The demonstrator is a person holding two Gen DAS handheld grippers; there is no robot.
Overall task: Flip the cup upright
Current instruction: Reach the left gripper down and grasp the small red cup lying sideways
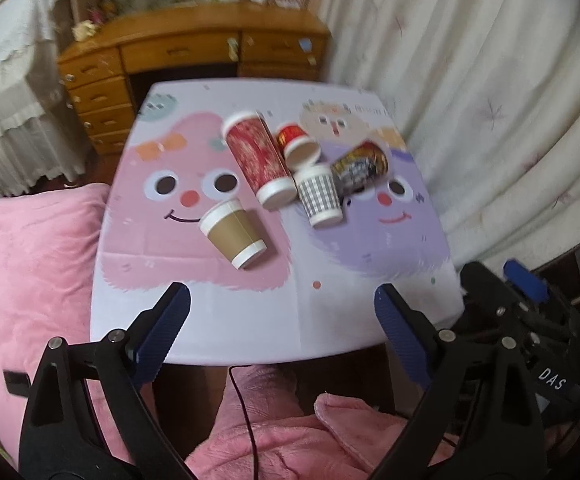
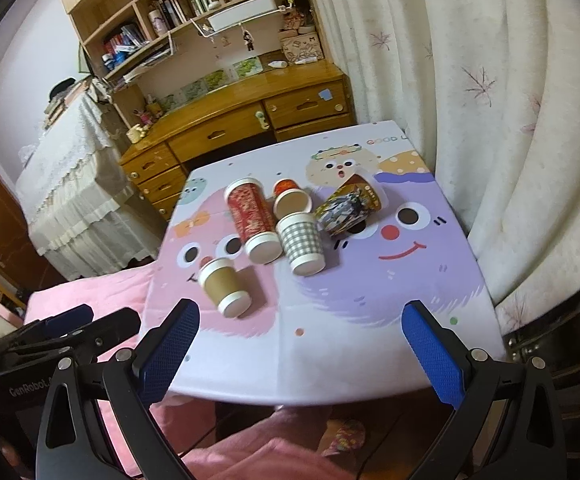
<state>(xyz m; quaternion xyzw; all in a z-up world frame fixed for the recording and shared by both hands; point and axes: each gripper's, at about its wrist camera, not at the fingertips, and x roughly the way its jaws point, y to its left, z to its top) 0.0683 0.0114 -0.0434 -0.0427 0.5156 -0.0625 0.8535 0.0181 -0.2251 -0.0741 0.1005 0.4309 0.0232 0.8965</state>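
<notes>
Five paper cups lie tipped over mid-counter on the cartoon-print white counter (image 2: 370, 360): brown kraft paper cup w/ white rims (image 2: 224, 286) nearest, tall red patterned paper cup (image 2: 251, 218), grey checked paper cup (image 2: 302, 242), small red paper cup (image 2: 290, 198) w/ its mouth showing, dark comic-print paper cup (image 2: 350, 206). Left gripper (image 1: 281, 320) and right gripper (image 2: 300, 336) both hang wide open at the near edge, holding nothing, well apart from the cups.

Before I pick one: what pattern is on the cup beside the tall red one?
Grey-and-white gingham check cup, clearest in the right wrist view.
</notes>
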